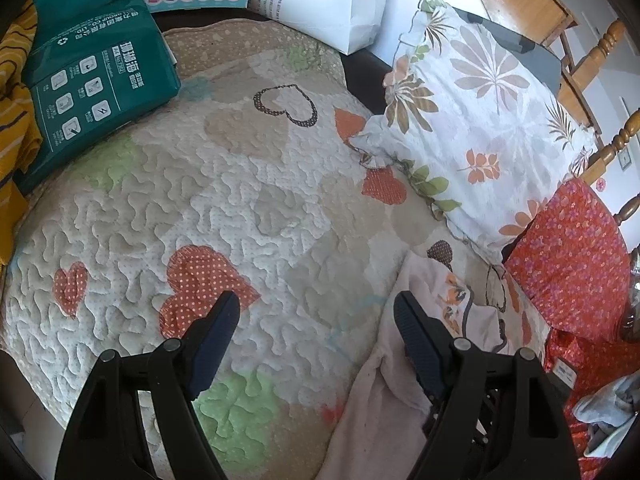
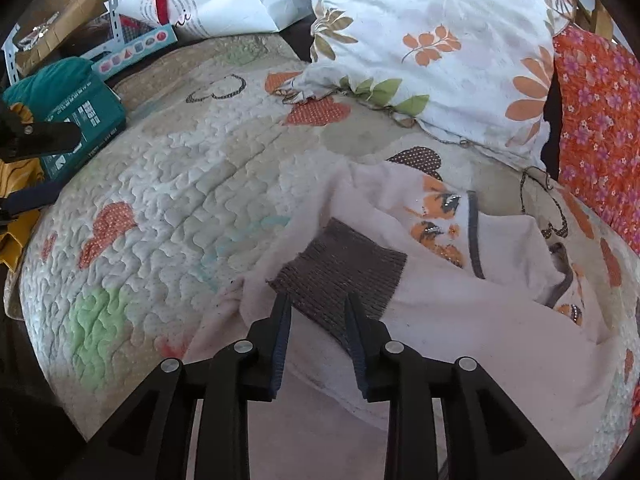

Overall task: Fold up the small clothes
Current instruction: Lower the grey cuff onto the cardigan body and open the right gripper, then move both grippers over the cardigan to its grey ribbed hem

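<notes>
I'm working w/ a small pale pink sweatshirt (image 2: 460, 320) lying rumpled on the quilted heart-print bedspread (image 2: 168, 184), toward the right side, just short of the floral pillow (image 2: 432, 40). Its brown ribbed cuff (image 2: 340, 276) is facing me, sleeve bunched across the body, orange print partly hidden in the folds.

My right gripper (image 2: 318, 304) is sitting over the cuff, fingers spread w/ the near edge of the cuff between them, tips right at the fabric. Nothing's pinched as far as I'm seeing; jaws are parted, not closed on cloth. My left gripper (image 1: 316, 312) is hanging wide open over bare quilt, its right-hand finger overlapping the sweatshirt's (image 1: 384, 400) left edge in the view; can't tell if it's touching.

My read: I'm at the start, i.e. picking up and spreading the garment, no fold made yet. The top isn't flat, so folding now would be trapping wrinkles.

Next move, as I'm judging it: closing the right fingers on the cuff, single layer if poss, and drawing the sleeve out so it's lying straight. Left needs to be coming over to the hem or opposite shoulder to anchor while I'm pulling. The teal package (image 1: 100, 80) at far left is well apart, so there's room on the quilt to be spreading leftward. Risk: grabbing quilt along w/ the cuff.
</notes>
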A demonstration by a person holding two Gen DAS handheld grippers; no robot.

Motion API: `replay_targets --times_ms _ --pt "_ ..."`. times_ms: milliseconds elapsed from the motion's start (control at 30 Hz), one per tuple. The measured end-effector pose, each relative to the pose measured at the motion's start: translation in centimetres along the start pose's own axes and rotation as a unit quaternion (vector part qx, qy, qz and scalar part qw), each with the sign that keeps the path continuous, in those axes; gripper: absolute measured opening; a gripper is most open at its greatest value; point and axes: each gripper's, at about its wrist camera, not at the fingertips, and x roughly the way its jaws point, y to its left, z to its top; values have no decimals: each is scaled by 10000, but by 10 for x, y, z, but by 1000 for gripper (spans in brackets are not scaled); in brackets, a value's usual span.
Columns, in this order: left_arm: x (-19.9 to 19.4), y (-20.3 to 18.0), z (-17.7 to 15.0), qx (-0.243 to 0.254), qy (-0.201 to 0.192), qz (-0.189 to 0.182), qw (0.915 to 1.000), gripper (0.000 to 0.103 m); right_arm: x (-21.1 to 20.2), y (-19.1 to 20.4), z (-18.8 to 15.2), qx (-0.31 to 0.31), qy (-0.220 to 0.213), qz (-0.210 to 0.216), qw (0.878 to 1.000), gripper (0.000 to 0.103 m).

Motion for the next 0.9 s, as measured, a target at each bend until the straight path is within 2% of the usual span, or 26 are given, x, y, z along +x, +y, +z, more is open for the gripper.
replay_targets --times_ms 200,233,267,500,667,833,900 --pt "2 0 -1 26 46 15 10000 78 21 10 6 -106 72 -153 9998 30" --pt "2 0 0 27 52 4 10000 78 23 8 6 -67 111 -131 9998 25" --pt "2 0 0 26 52 2 10000 78 25 6 8 22 152 -80 9998 5" --pt "2 0 0 24 54 3 10000 78 9 -4 19 677 -13 353 9971 5" --pt "4 -2 -2 37 87 61 9999 78 23 6 22 953 193 802 9920 5" --pt "6 -5 -4 38 89 92 9999 78 45 6 11 1209 446 1054 9860 6" --pt "7 -6 -5 64 94 108 9999 78 47 1 9 1292 490 1200 9831 9"
